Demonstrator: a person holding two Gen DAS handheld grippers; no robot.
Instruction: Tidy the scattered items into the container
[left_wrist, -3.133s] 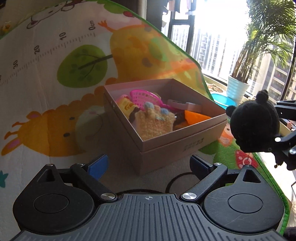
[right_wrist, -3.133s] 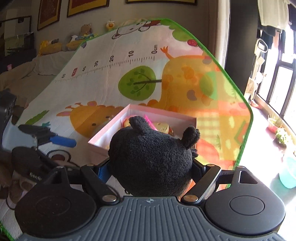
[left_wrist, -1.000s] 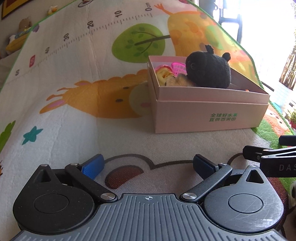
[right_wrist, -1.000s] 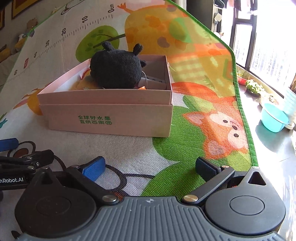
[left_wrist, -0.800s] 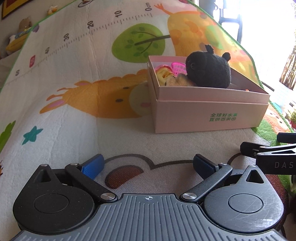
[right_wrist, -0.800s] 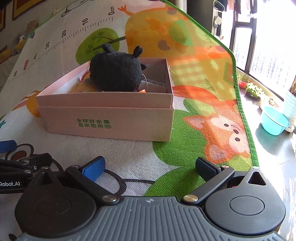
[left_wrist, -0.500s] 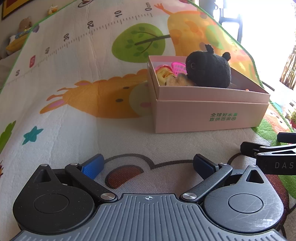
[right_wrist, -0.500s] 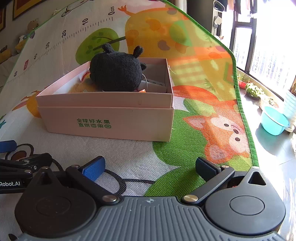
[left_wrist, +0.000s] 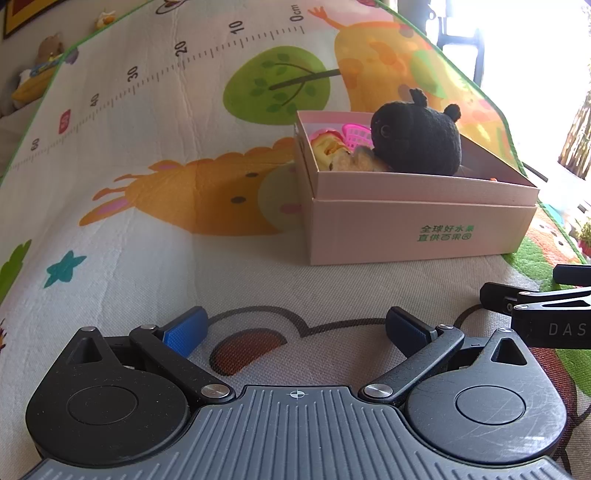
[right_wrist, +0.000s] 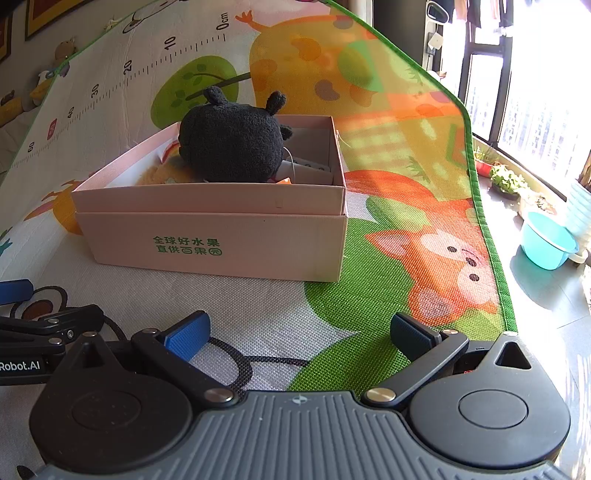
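Observation:
A pink cardboard box (left_wrist: 417, 236) (right_wrist: 221, 236) with green lettering stands on the play mat. A black plush toy (left_wrist: 417, 142) (right_wrist: 232, 142) sits on top of the other toys inside it, among them a pink plastic basket (left_wrist: 356, 133) and a yellow-red toy (left_wrist: 327, 147). My left gripper (left_wrist: 293, 326) is open and empty, low over the mat, well short of the box. My right gripper (right_wrist: 297, 330) is open and empty too, beside the left one. Each gripper's fingers show at the edge of the other's view.
The colourful play mat (left_wrist: 147, 192) (right_wrist: 406, 258) has a green border; bare floor lies beyond it on the right. A turquoise basin (right_wrist: 546, 240) and potted plants (right_wrist: 506, 179) stand by the window. A black cord loop (right_wrist: 236, 365) lies on the mat below my right gripper.
Three seconds ago my right gripper held the black plush; now the plush lies in the box and both grippers are drawn back, open. Over the last second almost nothing moved.

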